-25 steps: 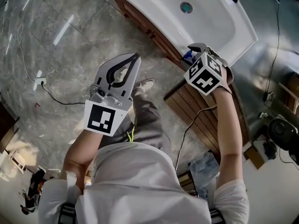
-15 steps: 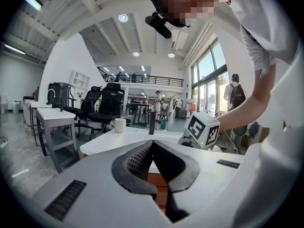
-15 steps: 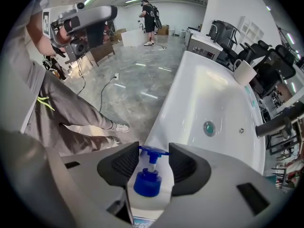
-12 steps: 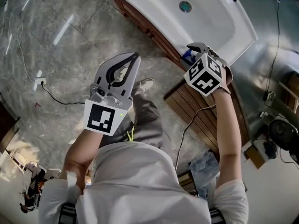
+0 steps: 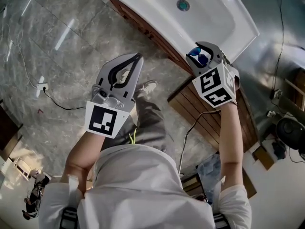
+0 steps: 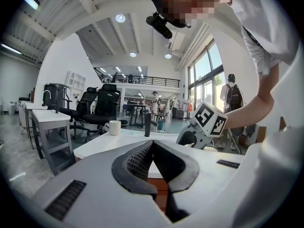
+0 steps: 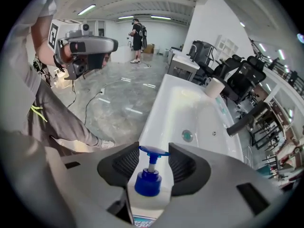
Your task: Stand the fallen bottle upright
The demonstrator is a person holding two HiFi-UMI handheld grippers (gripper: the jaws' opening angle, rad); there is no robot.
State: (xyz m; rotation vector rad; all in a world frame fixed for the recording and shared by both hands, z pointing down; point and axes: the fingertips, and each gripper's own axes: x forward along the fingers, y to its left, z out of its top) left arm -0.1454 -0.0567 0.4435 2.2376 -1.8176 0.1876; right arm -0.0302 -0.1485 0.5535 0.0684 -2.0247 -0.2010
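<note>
A white pump bottle [image 7: 148, 185] with a blue pump head stands between the jaws of my right gripper [image 7: 153, 147], which is shut on its body. In the head view the blue pump head [image 5: 197, 56] shows inside my right gripper [image 5: 202, 49], held over the front rim of the white sink [image 5: 157, 20]. The bottle's lower part is hidden by the gripper. My left gripper [image 5: 138, 57] hangs over the floor to the left, shut and empty, its pads meeting in the left gripper view [image 6: 152, 144].
The sink basin has a drain [image 5: 182, 5], a black faucet [image 7: 247, 120] and a white mug [image 7: 216, 87] at its far end. A wooden cabinet [image 5: 200, 113] sits under the sink. A cable [image 5: 57, 101] lies on the marble floor.
My right gripper has risen and tipped with the bottle, so the blue pump head now shows in the head view. The left gripper has stayed put.
</note>
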